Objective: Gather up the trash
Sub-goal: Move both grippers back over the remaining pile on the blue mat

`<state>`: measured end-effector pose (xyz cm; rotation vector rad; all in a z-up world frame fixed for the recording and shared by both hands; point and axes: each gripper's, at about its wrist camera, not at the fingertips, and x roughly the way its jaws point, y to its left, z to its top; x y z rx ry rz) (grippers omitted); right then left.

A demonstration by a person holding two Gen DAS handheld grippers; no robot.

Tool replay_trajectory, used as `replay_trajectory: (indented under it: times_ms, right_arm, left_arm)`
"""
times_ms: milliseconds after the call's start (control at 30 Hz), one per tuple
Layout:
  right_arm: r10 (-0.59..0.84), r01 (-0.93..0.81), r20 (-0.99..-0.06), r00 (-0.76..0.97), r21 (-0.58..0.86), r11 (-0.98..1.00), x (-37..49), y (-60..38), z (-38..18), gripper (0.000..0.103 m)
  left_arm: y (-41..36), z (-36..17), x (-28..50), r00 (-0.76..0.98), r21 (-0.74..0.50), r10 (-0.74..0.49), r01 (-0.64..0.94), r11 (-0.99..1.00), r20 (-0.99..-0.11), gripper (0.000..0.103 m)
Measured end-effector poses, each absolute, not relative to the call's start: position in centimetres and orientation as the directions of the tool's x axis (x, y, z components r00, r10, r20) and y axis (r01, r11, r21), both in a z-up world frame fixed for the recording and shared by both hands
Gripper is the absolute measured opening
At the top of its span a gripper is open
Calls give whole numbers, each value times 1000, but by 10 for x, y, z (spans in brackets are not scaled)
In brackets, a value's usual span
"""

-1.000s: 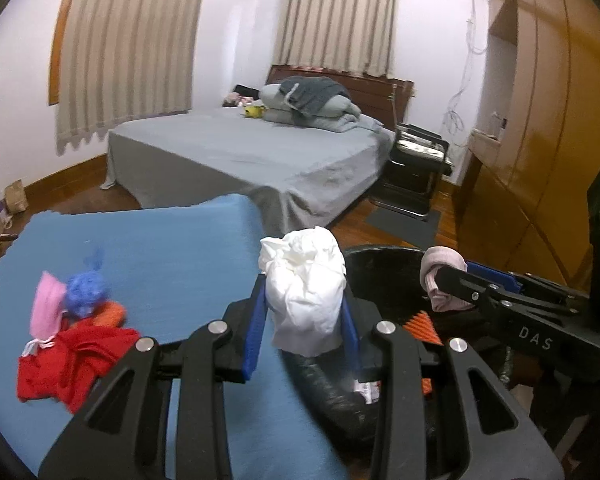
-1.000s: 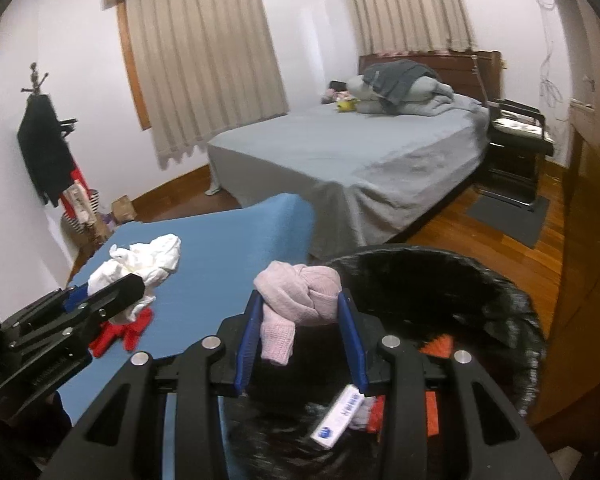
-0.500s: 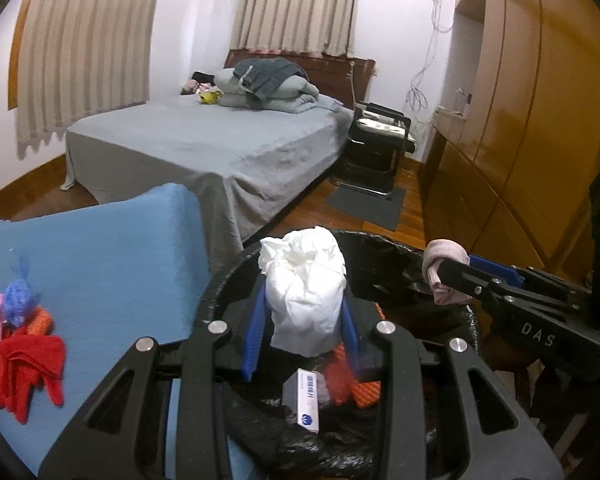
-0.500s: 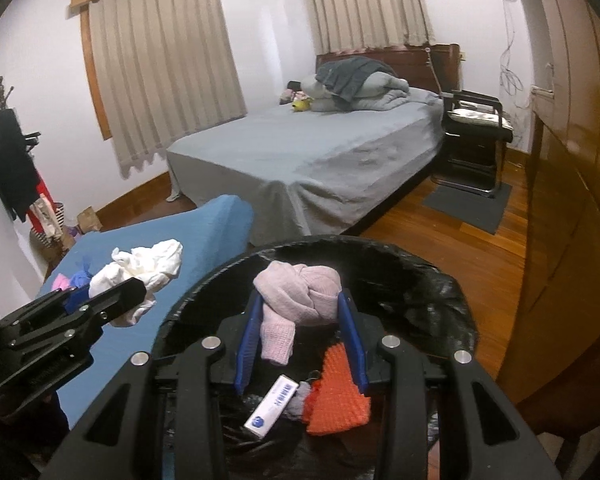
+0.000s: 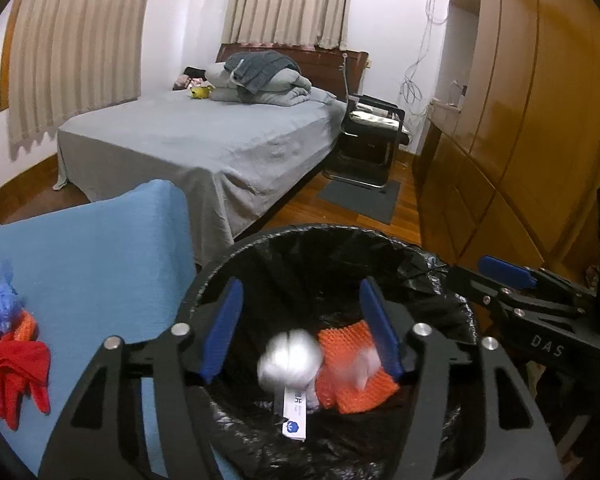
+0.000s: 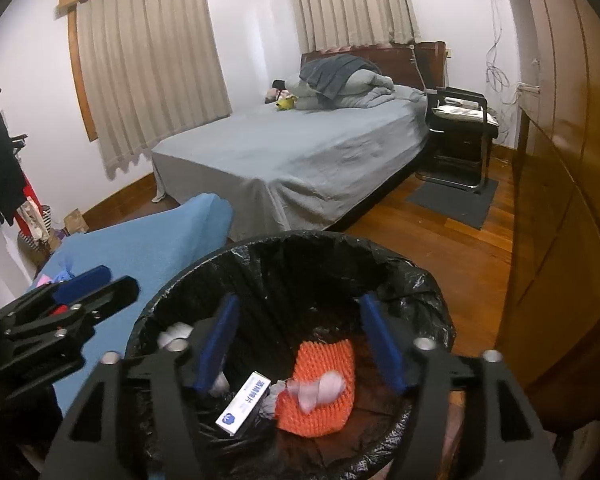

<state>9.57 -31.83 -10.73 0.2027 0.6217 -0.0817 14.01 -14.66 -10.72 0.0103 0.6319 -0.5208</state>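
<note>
Both grippers hang open over a black-lined trash bin [image 5: 340, 240] [image 6: 420, 280]. My left gripper [image 5: 300, 328] is open; a blurred white wad [image 5: 290, 360] is in the air below it, inside the bin. My right gripper [image 6: 298, 344] is open; a blurred pink cloth [image 6: 316, 390] is over an orange net [image 6: 324, 392] in the bin. A small white box [image 6: 242, 404] [image 5: 294, 416] lies in the bin too. Red, blue and pink scraps [image 5: 12, 356] lie on the blue-covered table [image 5: 92, 260].
A grey bed [image 6: 300, 160] stands behind the table. A black chair [image 6: 460, 136] stands by the bed. Wooden wardrobes [image 5: 520, 120] line the right side. A coat rack [image 6: 0, 168] stands at the far left. The right gripper shows at the right in the left wrist view [image 5: 512, 300].
Both grippers opened over the bin. The white wad left the left gripper and the pink cloth left the right gripper; both are dropping into the bin.
</note>
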Motion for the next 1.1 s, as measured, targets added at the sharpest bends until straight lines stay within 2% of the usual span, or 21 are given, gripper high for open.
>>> replay_trajectory:
  times_ms: [33,100,133,267,567,1100]
  right_arm:
    - [-18,140,-584,812,164,976,96,-317,-107,78]
    - [-29,147,-578,816,158,976,94,-312,-105,94]
    - [-30,146,-577,816,156,977,93,-312,-105,96]
    - [-4,124,-578,816,167,978,95,-300,-103,97]
    - [89,23,-572,815,185,982,110,-247,-102,97]
    - [250,-185,-557,792,171,968,154,-127,-106,97]
  left_arm:
    - [-144,-106,140,687,-146,-457,462,875,-565,66]
    - [-135,-103,139,705,-141,-441,443,885,-555,77]
    - [-129,-102,137,716,-138,-430,430,892,-549,79]
    - [-100,-97,135,747,-131,-382,374,918,-544,86]
    - [-25,-92,122,803,-77,-232,228,971,-548,87]
    - [103,-96,114,831,-65,-11,-30,997,-556,87]
